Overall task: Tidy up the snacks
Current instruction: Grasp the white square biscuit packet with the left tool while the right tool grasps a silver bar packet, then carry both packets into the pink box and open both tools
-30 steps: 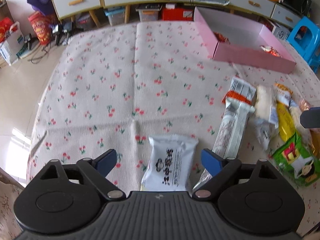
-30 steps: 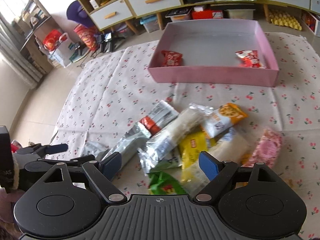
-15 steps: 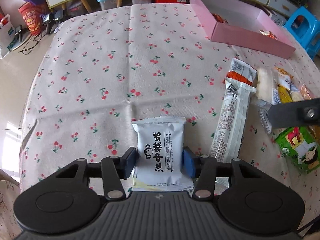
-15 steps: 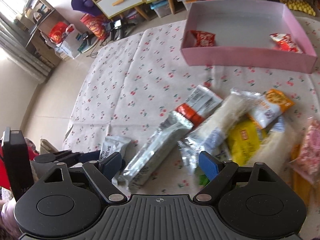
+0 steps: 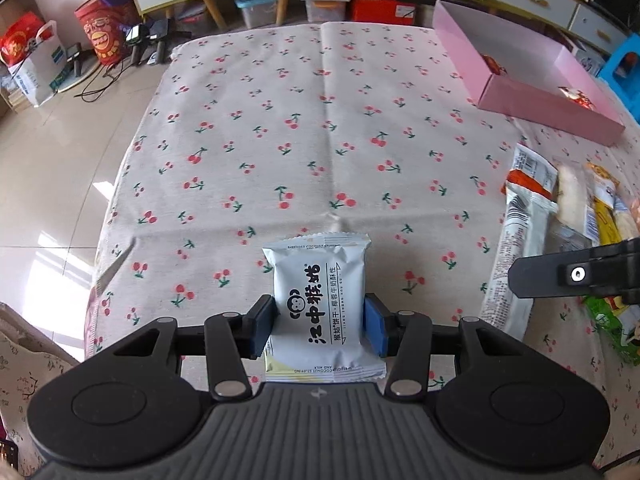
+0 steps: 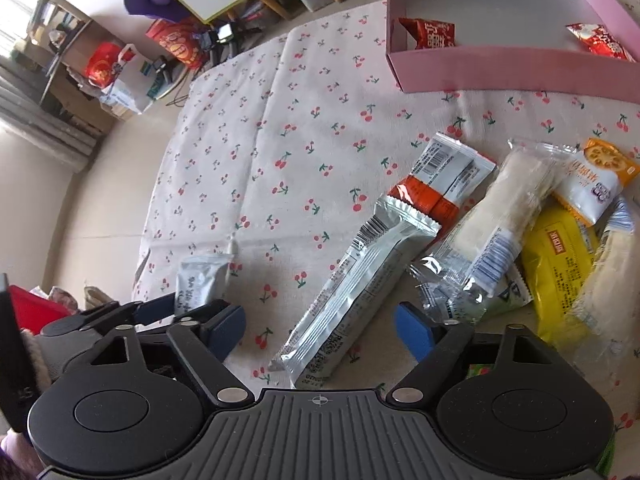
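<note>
My left gripper (image 5: 319, 330) is shut on a white biscuit packet (image 5: 320, 296) with black Chinese lettering, held just above the cherry-print cloth. The packet also shows in the right wrist view (image 6: 200, 284), between the left gripper's blue fingers. My right gripper (image 6: 320, 330) is open and empty over the near end of a long silver snack bar (image 6: 352, 296). A pink box (image 6: 512, 74) at the far right holds two red snack packets (image 6: 430, 32). A pile of snacks (image 6: 552, 232) lies right of the silver bar.
The cherry-print tablecloth (image 5: 304, 128) covers the table; its left edge drops to a tiled floor. Cabinets, storage bins and red bags (image 5: 104, 36) stand beyond the far edge. A blue stool (image 5: 624, 60) is at the far right.
My left gripper closed on the white biscuit packet and lifted it slightly. My right gripper moved left from the snack pile to over the long silver bar, still open.
</note>
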